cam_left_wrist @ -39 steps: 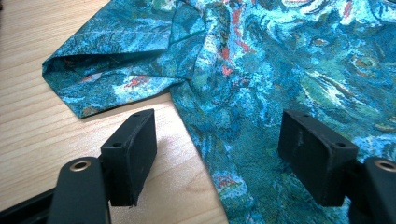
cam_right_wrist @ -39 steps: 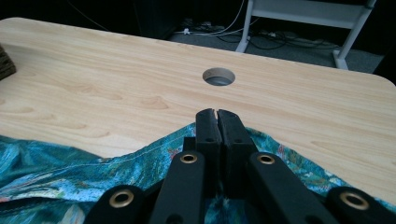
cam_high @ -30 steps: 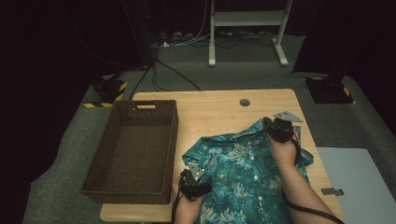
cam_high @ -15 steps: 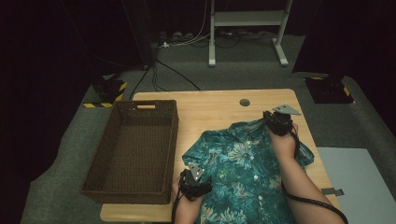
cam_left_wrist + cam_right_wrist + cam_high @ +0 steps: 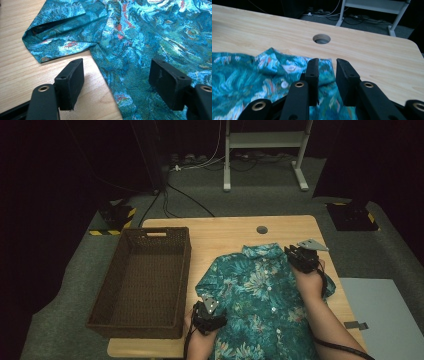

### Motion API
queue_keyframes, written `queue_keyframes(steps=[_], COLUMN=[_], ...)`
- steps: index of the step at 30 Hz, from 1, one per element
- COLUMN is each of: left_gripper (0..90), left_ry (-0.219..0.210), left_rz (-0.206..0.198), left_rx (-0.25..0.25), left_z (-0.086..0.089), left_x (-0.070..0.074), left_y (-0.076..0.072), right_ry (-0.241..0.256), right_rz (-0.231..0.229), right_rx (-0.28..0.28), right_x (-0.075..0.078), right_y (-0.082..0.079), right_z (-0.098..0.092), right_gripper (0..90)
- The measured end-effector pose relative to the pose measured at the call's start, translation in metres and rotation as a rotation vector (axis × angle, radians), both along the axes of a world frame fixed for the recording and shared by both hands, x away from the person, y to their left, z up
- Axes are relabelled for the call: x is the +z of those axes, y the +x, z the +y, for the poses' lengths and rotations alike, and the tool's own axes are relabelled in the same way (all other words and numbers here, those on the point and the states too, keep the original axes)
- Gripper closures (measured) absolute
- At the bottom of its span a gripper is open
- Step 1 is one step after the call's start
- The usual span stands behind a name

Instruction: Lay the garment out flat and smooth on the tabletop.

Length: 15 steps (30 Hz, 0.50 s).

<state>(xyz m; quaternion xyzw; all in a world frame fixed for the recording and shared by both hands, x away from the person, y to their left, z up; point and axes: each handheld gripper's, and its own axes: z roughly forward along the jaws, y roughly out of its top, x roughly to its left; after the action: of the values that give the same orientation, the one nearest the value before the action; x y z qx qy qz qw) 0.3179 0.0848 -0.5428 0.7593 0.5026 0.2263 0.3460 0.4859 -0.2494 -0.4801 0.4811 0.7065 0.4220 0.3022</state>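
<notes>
Container: a dark woven basket (image 5: 142,280) stands on the table (image 5: 225,237) to the outer side of the left gripper (image 5: 209,312), close beside it. No contents are visible on its floor.

Work item: a teal floral shirt (image 5: 262,295) lies flat on the table between the two grippers, collar pointing away from the person. Its short sleeve (image 5: 62,32) lies ahead of the left gripper.

Left gripper: jaws spread wide. In the left gripper view one jaw stands over bare wood and the other over the shirt body, with the shirt's side edge running between them. Nothing is clamped.

Right gripper (image 5: 301,257): positioned at the shirt's shoulder, beside the collar (image 5: 274,60). In the right gripper view the jaws (image 5: 327,75) stand a narrow gap apart, with shirt fabric showing between and beneath them. Whether fabric is pinched cannot be determined.

Obscured areas: the shirt's lower hem is cut off at the bottom of the high view, and the person's forearm (image 5: 325,320) covers part of its right side.

Surface and room: the table is light wood with a round cable hole (image 5: 261,229) beyond the right gripper. Past the table, a white frame (image 5: 262,150) and cables (image 5: 185,195) rest on grey floor; the surroundings are dark.
</notes>
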Motion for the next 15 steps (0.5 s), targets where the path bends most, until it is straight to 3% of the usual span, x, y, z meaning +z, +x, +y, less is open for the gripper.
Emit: queue_keyframes(steps=[15], left_gripper=[28.4], left_ry=[-0.001], left_rz=[0.000], left_rx=[0.002], left_z=[0.000], left_x=[0.000], left_y=[0.001], right_ry=[-0.005], right_rz=[0.025], right_rx=[0.020], right_x=[-0.018], right_y=[-0.045], right_z=[-0.026], right_gripper=[71.2])
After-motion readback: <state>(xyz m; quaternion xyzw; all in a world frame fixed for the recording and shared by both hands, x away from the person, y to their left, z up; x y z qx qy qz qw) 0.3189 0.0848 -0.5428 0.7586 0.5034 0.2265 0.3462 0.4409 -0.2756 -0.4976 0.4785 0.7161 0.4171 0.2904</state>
